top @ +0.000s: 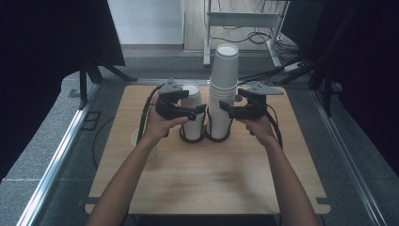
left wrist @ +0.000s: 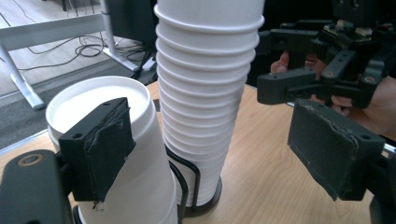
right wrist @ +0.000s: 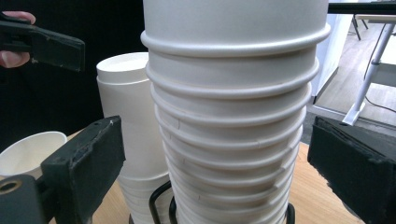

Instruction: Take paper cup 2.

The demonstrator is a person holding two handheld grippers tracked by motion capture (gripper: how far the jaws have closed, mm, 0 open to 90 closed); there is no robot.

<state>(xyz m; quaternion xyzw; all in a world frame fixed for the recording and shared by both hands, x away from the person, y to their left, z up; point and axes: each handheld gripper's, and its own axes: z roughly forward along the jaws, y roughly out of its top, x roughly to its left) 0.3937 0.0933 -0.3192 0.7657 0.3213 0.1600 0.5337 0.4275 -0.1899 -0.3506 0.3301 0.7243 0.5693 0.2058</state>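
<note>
Centrally on the wooden bench (top: 197,179) sit two stacks of white paper cups, both upside down in a black wire holder (top: 205,136): a tall stack (top: 223,89) and, touching its left side, a short stack (top: 192,110). From the right, the right gripper (top: 225,109) reaches the tall stack; in the right gripper view its jaws stand wide on either side of the tall stack (right wrist: 233,116), pads clear of the cups. On the other side, the left gripper (top: 200,111) is at the short stack; the left gripper view shows its jaws apart, one pad (left wrist: 105,149) in front of the short stack (left wrist: 140,177), whether touching I cannot tell, the other clear in the air. A single cup (top: 136,137) stands mouth up near the left forearm.
</note>
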